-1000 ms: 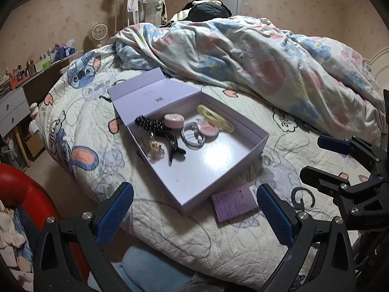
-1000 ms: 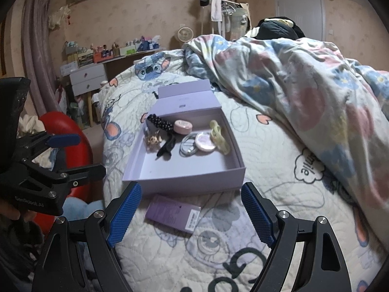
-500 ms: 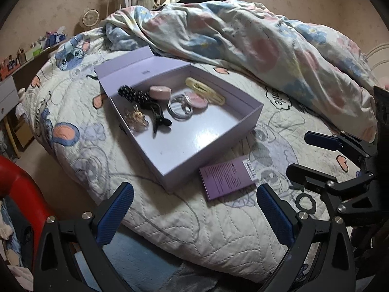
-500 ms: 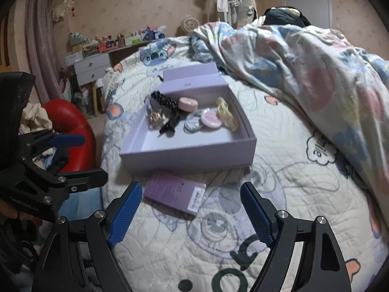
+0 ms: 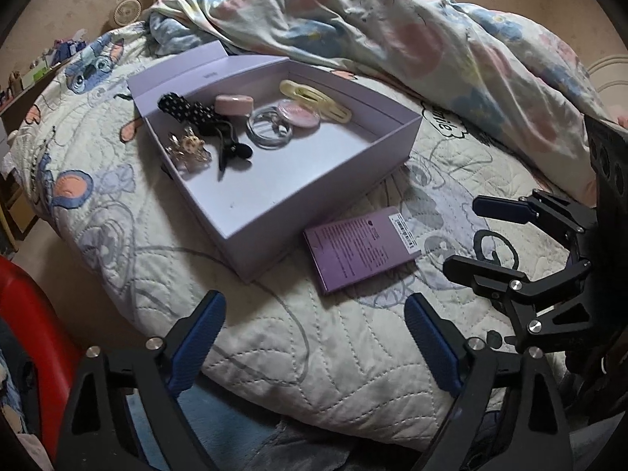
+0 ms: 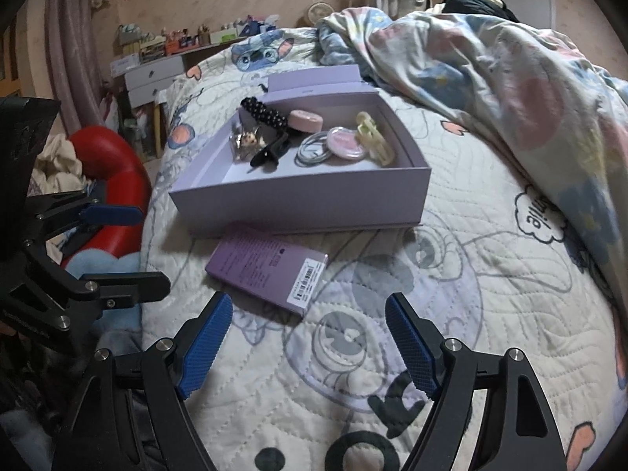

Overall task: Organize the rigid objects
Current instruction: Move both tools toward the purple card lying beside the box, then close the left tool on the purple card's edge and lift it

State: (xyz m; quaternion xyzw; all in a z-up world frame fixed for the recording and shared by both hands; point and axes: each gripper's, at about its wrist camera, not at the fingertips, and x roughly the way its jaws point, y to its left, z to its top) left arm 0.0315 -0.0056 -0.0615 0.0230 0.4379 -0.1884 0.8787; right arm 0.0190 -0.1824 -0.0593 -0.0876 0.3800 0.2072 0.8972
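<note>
Both grippers have dropped toward the bed (image 5: 353, 353), and the lilac box (image 5: 298, 196) now looms larger. The left gripper (image 5: 314, 337) has just narrowed slightly, jaws still apart and empty; the right gripper (image 6: 310, 341) stands apart, empty too. Hair clips, tins and ties already sit in the box. The purple card pack (image 6: 267, 271) lies just outside on the quilt, probably the last item to go in.
</note>
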